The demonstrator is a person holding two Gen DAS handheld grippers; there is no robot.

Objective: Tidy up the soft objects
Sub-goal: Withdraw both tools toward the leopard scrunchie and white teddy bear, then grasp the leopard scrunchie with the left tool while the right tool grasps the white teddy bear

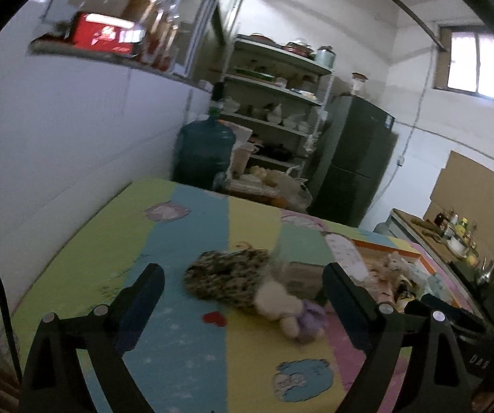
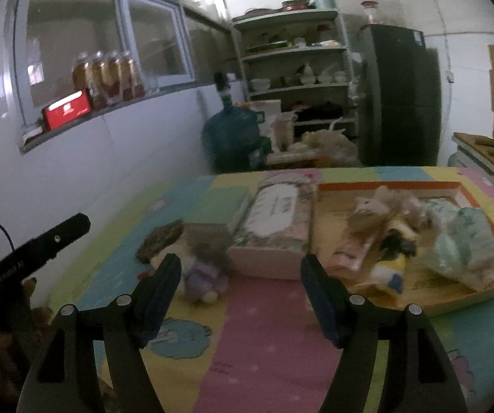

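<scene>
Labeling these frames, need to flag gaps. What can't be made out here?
- Doll, right wrist view: motion blur, and the right gripper finger covers its near side.
- Tray contents, both views: blurred pile, items unclear; in the left wrist view the left gripper finger hides part.
- Spotted item beside the doll: blurred, kind unclear.
- Shelf items: too small.

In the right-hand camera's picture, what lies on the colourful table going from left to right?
Speckled brown cloth → plush doll in a purple outfit → pink tissue box → orange-rimmed tray holding soft toys.
</scene>
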